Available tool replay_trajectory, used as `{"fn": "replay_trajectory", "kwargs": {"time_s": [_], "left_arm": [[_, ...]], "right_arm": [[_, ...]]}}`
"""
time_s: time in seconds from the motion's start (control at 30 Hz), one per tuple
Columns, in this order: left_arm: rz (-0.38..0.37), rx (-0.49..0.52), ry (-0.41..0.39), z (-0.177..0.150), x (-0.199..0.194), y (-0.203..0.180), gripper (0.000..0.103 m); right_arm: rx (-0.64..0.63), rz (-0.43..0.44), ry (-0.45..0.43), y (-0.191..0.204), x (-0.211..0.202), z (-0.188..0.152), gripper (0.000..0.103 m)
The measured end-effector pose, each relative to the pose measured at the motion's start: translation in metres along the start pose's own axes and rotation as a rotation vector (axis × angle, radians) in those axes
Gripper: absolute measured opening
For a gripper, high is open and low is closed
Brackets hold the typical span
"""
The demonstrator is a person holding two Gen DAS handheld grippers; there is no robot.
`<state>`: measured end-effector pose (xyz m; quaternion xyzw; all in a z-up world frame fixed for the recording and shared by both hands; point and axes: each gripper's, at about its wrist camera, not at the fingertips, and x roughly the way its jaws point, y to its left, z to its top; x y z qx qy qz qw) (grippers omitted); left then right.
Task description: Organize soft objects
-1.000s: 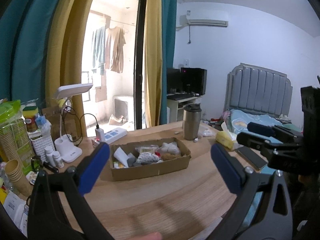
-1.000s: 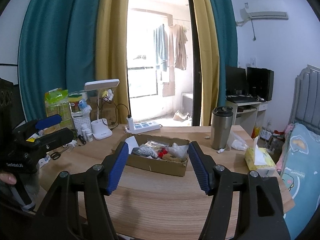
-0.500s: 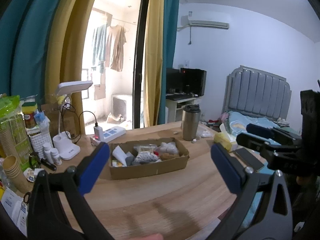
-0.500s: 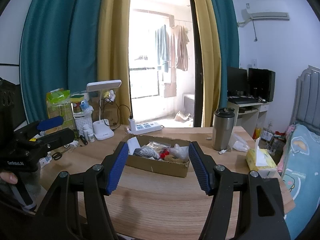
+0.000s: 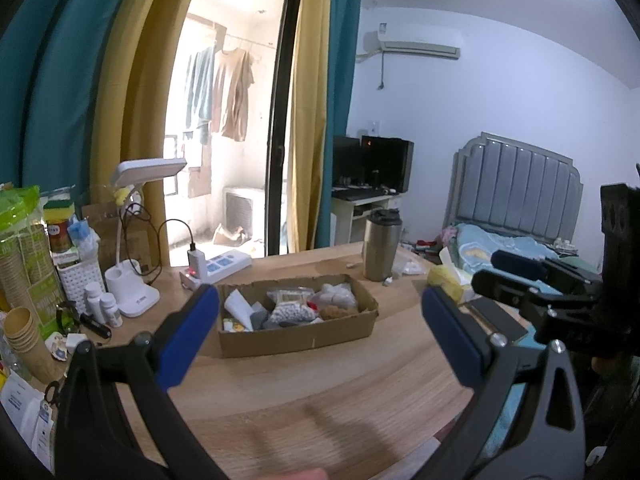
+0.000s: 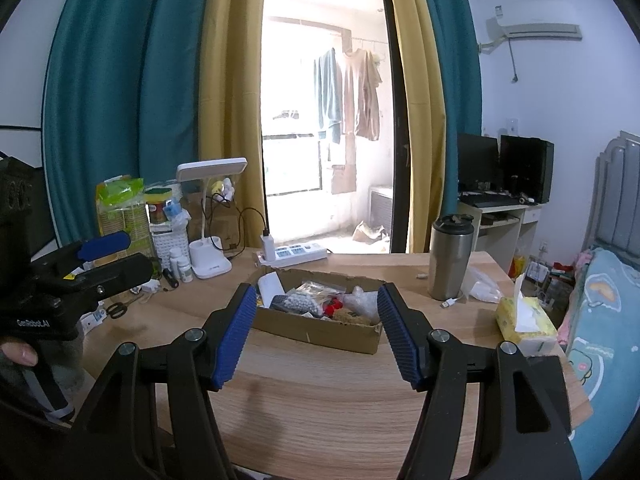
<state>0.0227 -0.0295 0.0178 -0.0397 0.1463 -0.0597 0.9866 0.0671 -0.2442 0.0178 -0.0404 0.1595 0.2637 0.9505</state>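
The left gripper hangs above the near part of the wooden table, its blue pads spread wide with nothing between them; the right gripper hangs beside it over the same table, its ribbed blue pads parted to a middling gap, also with nothing in it; past both pairs of fingers, in the middle of the table, lies the shallow cardboard box, and the soft objects sit heaped inside it: clear bags of white beads, a red bit, a brown fuzzy lump, a white card at the left end; to the right of the box stands a steel tumbler; nearer the right edge lies a yellow tissue pack; behind the box sits a white power strip; to the left stands a white desk lamp among small bottles and stacked paper cups
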Motion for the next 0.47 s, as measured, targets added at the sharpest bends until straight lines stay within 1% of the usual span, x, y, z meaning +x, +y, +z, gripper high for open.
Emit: {"fn": "replay_trajectory", "kwargs": {"time_s": [0.3, 0.47], "left_arm": [[-0.006, -0.012, 0.014, -0.0039, 0.0049, -0.0064, 0.102], [0.000, -0.008, 0.006, -0.0028, 0.0084, -0.0075, 0.102]], "right_arm": [[0.006, 0.005, 0.009, -0.0024, 0.0048, -0.0023, 0.066], [0.011, 0.012, 0.009, -0.0038, 0.0085, -0.0022, 0.066]]}}
